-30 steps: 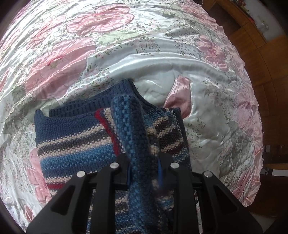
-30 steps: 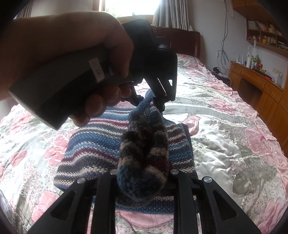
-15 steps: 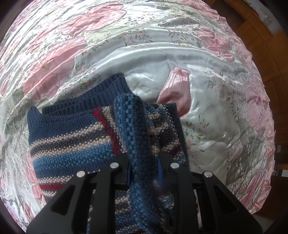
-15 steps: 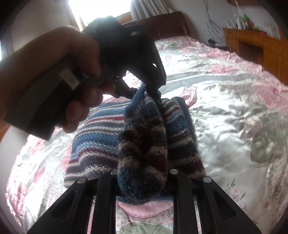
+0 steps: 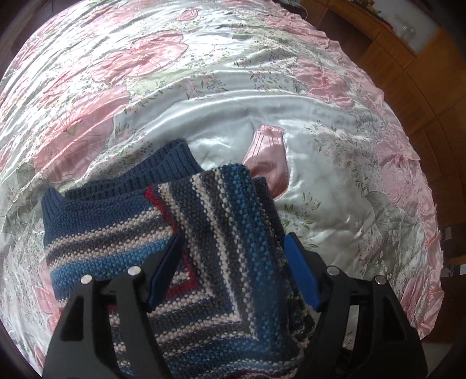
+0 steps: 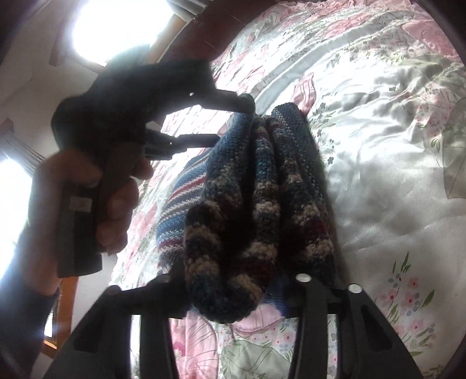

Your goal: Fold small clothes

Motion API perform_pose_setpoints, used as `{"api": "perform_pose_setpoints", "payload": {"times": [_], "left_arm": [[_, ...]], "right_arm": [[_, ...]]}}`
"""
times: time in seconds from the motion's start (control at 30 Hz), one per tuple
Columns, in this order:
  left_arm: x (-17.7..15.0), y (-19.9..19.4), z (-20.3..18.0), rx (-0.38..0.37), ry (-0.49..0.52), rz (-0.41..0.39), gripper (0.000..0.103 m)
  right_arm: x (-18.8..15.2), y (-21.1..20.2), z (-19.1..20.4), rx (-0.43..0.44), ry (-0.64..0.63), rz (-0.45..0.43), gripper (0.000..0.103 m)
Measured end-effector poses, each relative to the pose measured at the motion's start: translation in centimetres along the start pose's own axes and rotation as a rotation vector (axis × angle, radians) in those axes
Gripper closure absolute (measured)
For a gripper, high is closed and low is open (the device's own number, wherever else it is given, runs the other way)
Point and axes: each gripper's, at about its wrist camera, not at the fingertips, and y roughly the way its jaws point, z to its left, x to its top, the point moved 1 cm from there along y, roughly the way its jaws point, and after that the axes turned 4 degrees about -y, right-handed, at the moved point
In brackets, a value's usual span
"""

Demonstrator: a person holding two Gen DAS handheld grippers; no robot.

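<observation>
Here, left wrist view: the left gripper (image 5: 233, 265) has its jaws spread apart, blue pads on either side of a folded flap of the striped knit sweater (image 5: 122, 233). The flap lies slack between the fingers, neither pad pressing it. Ahead of the gripper the sweater's dark blue ribbed hem (image 5: 151, 175) rests on the floral satin bedspread (image 5: 233, 87). To the gripper's left the sweater body lies flat; to its right, bare quilt.

Right wrist view: the right gripper (image 6: 236, 291) also has its jaws set wide, with a thick bunched roll of the sweater between them. Whether the pads bear on the wool I cannot tell; the view is blurred and backlit from a window (image 6: 113, 26). Further ahead the left gripper's fingers sit at the far end of the same fold, held by the person's hand (image 6: 116, 210). Beyond it, a dark wooden headboard (image 6: 186, 38).

Judgement: the step in hand is laying one side of the sweater over the body and letting go of it. The fold looks bunched rather than flat at the near end. The next move probably calls for drawing both grippers back clear of the wool without dragging the flap, then flattening the roll before the next fold.
</observation>
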Motion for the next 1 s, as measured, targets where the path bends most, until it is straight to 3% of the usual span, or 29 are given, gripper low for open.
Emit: {"api": "perform_pose_setpoints", "payload": {"times": [0.03,0.13,0.27,0.43,0.47,0.5,0.53,0.6,0.8,1.0], "left_arm": [[-0.4,-1.1,0.5,-0.028,0.006,-0.027,0.029],[-2.5,-4.4,2.5,-0.112,0.02,-0.119,0.025],[-6.6,-6.9,6.2,-0.333,-0.053,-0.187,0.024],[-11.2,-6.3,8.8,-0.6,-0.156,-0.172,0.024],[-11.8,-5.7,9.0,-0.634,-0.172,-0.151,0.024],[-12.4,-5.2,9.0,-0.664,-0.185,-0.138,0.024],[-12.8,-4.8,9.1,-0.686,-0.195,-0.135,0.024],[-13.4,-4.1,8.8,-0.718,-0.206,-0.122,0.025],[-13.9,-2.5,7.6,-0.798,-0.229,-0.077,0.025],[-14.6,-0.7,6.4,-0.847,-0.237,-0.011,0.03]], "right_arm": [[0.5,-0.2,-0.1,0.029,0.011,0.015,0.039],[2.6,0.3,-0.5,0.09,0.039,0.094,0.029],[5.9,2.0,-0.9,0.136,0.07,0.196,0.028],[9.0,4.4,-1.3,0.151,0.108,0.263,0.029],[9.1,4.9,-1.5,0.155,0.121,0.277,0.031],[9.2,5.4,-1.5,0.152,0.122,0.294,0.042],[9.4,5.6,-1.6,0.12,0.102,0.301,0.063],[9.6,5.5,-1.2,0.057,0.051,0.293,0.078],[11.8,2.6,-2.1,0.008,0.04,0.158,0.082],[10.1,3.1,-5.2,-0.051,0.084,0.177,0.082]]}}
